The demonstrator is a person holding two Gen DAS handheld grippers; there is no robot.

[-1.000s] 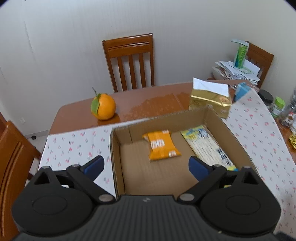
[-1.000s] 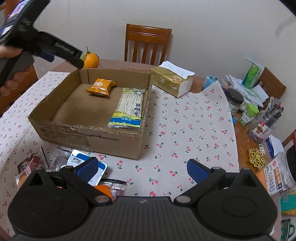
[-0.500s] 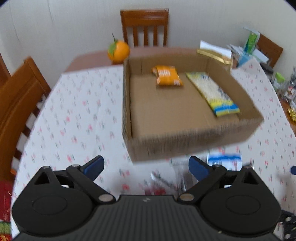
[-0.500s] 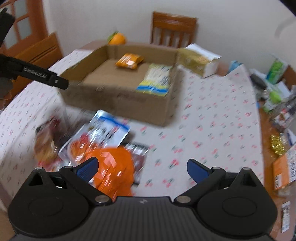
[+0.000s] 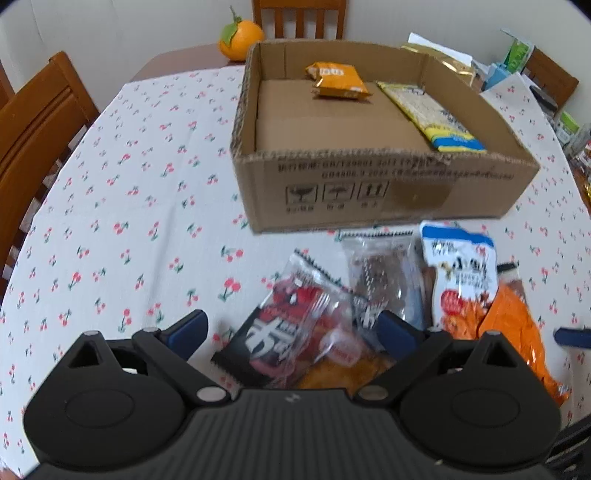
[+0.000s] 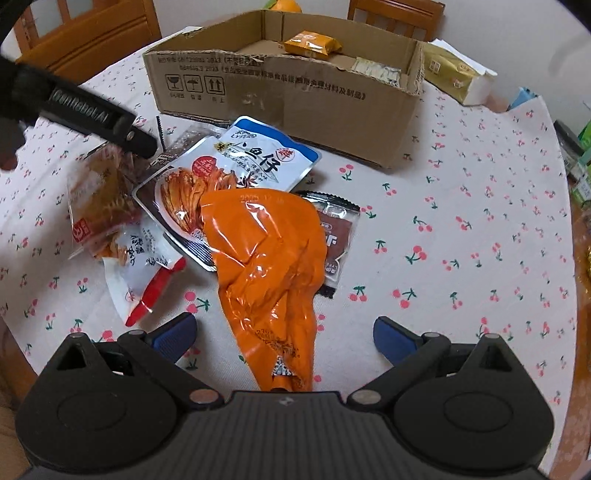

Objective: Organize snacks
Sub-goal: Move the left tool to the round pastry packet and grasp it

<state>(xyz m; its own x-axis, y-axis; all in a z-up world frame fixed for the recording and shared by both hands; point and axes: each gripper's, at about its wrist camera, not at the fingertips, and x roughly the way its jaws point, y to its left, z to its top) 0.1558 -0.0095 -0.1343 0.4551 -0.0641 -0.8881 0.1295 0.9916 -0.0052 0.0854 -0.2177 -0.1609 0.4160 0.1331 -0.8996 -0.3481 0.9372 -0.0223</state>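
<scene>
Landmark: the cardboard box (image 5: 373, 184), open-topped, sits on my cherry-print tablecloth (image 5: 110, 206); every place below is told from it.
Left tongs: my left gripper (image 5: 291, 332) has its blue tips spread wide apart and grips nothing; it hangs above the snack pile on the near side of the box.
Right tongs: my right gripper (image 6: 284, 334) is also spread wide and empty, with the tail of the orange packet (image 6: 266, 266) lying between its tips.
In the box: a small orange pouch (image 5: 340, 83) lies toward the far wall, and a yellow-and-blue flat pack (image 5: 432, 118) lies along the right wall; the left and near parts of the floor are bare cardboard.
Loose snacks: heaped just off the near wall of the box, overlapping one another: the orange packet, a blue-and-white fish snack bag (image 6: 240, 170) partly beneath it, a small brown sachet (image 6: 338, 236) at its right edge, and a clear red-printed packet (image 5: 295, 325) under my left tips.
Edges: the fish snack bag's top corner lies near the foot of the box's near wall; I cannot tell whether it touches.
Open room: the cloth left of the box and right of the pile is bare.
Beyond the box: an orange fruit (image 5: 240, 35) off the far left corner, a gold tissue pack (image 6: 454, 75) past the right wall.
</scene>
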